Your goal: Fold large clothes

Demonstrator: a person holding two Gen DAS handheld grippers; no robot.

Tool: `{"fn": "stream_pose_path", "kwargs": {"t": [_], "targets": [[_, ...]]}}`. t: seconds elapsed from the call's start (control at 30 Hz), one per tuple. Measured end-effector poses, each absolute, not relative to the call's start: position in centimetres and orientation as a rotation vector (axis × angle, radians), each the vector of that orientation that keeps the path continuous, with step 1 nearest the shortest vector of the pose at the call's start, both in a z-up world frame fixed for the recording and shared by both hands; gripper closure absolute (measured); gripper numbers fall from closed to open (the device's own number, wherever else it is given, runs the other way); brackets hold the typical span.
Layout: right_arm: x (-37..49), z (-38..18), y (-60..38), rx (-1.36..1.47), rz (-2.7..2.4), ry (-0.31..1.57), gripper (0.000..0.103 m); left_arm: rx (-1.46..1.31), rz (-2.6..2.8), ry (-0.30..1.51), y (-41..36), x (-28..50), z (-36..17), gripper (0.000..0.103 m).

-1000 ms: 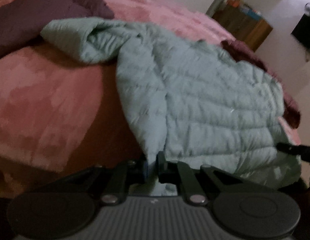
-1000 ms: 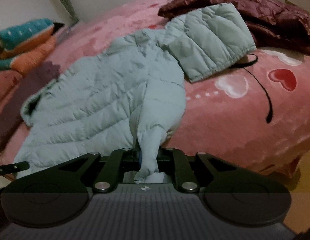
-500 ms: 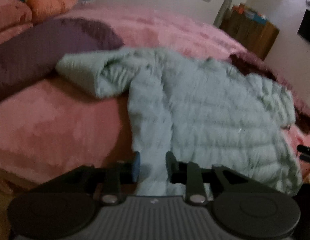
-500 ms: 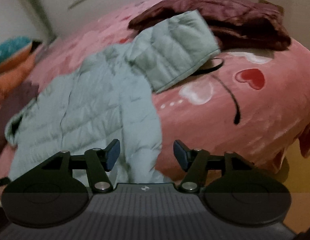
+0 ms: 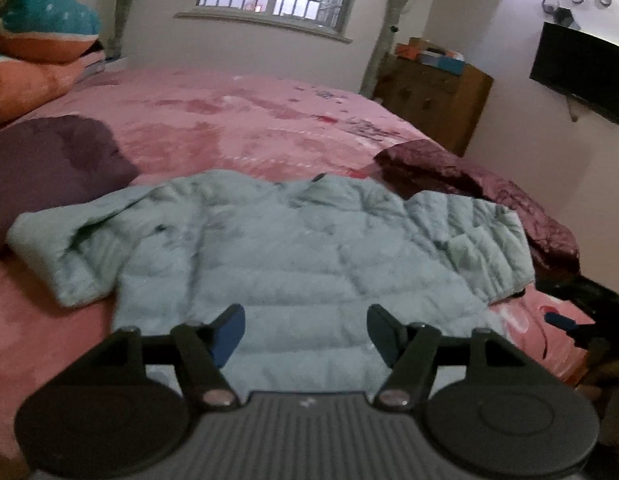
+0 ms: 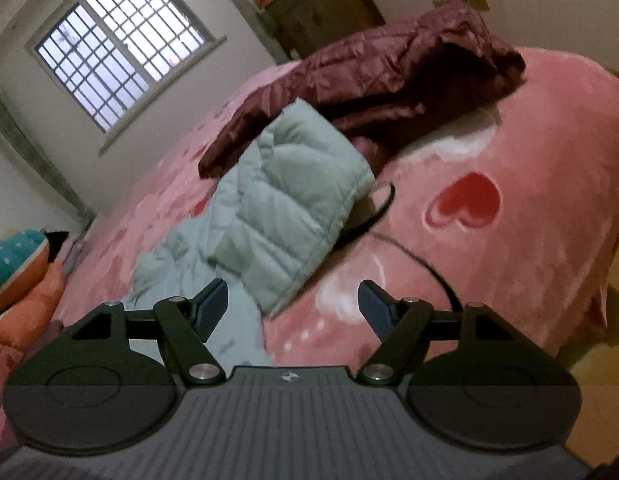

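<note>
A pale green puffer jacket [image 5: 293, 256] lies spread flat on the pink bed [image 5: 237, 120], hem toward me, one sleeve out to the left and one to the right. My left gripper [image 5: 305, 330] is open and empty, raised just above the hem. My right gripper [image 6: 292, 304] is open and empty, tilted, above the bed beside the jacket's right sleeve [image 6: 285, 208]. The other gripper's tip [image 5: 561, 320] shows at the right edge of the left wrist view.
A dark red jacket [image 6: 373, 80] lies crumpled past the right sleeve. A purple pillow [image 5: 49, 168] and orange and teal bedding [image 5: 33, 56] are at the left. A black cord [image 6: 425, 264] crosses the blanket. A wooden cabinet [image 5: 433, 100] stands by the wall.
Both grippers were shut on the jacket's hem, then opened and let it go. Both have lifted and drawn back, and the jacket now lies flat.
</note>
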State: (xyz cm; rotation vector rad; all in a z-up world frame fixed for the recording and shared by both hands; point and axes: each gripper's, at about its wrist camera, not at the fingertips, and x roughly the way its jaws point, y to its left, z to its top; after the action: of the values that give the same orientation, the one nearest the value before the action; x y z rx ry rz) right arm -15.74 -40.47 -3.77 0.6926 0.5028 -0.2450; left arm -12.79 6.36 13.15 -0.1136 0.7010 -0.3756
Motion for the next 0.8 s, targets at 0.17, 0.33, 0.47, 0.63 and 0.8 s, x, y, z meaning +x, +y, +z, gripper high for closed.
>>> {"fn": "stream_pose_path", "kwargs": {"t": [0.17,0.33,0.47,0.63,0.8], "targets": [[-14.0,-4.5,-41.2,0.701,-0.249,0.497,0.006,-0.082,-0.394,0.691,3.4,-11.3,12.6,0.031],[-13.0,-6.0,-43.2,0.883,-0.251,0.494,0.012,-0.036,-0.425,0.654,1.1,-10.3,11.8,0.023],[-12.2,-7.2,-44.4,0.969,-0.243,0.494,0.015,-0.031,-0.419,0.644,0.0,-8.9,10.6,0.019],[-11.3,-7.6,-44.4,0.977,-0.221,0.495,0.015,-0.045,-0.407,0.630,-0.2,-7.1,9.7,0.009],[-10.9,-7.6,-44.1,0.956,-0.212,0.493,0.015,-0.059,-0.409,0.614,0.2,-4.8,8.8,0.007]]}}
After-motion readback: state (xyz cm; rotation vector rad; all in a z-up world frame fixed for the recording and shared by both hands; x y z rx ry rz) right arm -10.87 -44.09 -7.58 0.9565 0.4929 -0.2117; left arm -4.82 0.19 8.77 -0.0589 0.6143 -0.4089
